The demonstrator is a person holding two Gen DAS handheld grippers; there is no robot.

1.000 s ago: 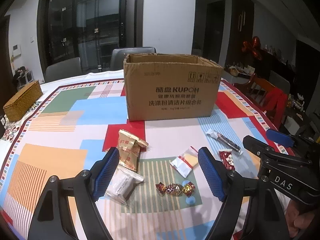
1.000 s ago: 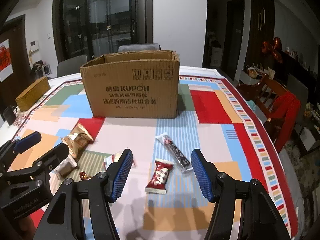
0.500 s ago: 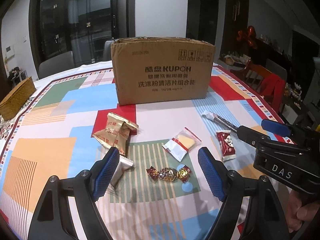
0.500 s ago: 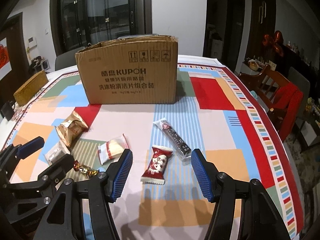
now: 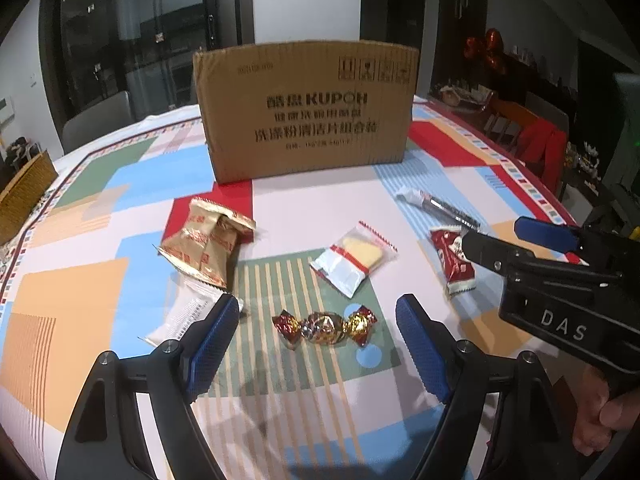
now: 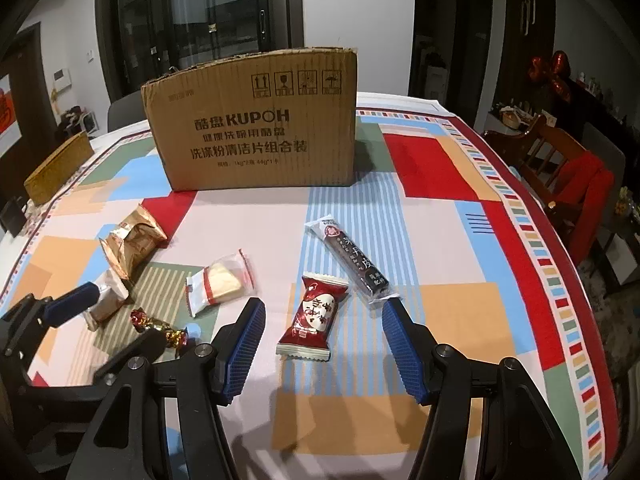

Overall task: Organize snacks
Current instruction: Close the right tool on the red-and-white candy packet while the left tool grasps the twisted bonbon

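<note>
Between the left gripper's (image 5: 318, 340) blue pads (image 5: 212, 354), which are being held spread wide and touching nothing, a foil candy (image 5: 325, 326) with twisted ends is lying on the tablecloth (image 5: 72, 300). No snack is being gripped or pressed. Just beside the left pad a white packet (image 5: 182, 316) is lying flat, and beyond it a gold pouch (image 5: 206, 244) is resting, its edge overlapping the packet. Ahead of the candy a clear wrapper (image 5: 354, 258) with a pale biscuit inside is lying apart from the rest.

Over at the right gripper (image 6: 322, 350), the fingers (image 6: 404, 354) are likewise being kept apart, somewhat less widely, with nothing pinched. A red sachet (image 6: 314, 316) is lying on the cloth between them, clear of both pads. Just beyond it, near the right finger's tip, a dark bar (image 6: 350, 258) is lying at a slant; whether the two are touching cannot be told.

Farther back, near the table's middle, a cardboard box (image 6: 256, 132) is standing upright with its printed side facing the cameras, well apart from all the snacks. At the far left edge a woven box (image 6: 58, 168) is sitting. A red-draped chair (image 6: 576, 184) is standing beside the table on the right.
</note>
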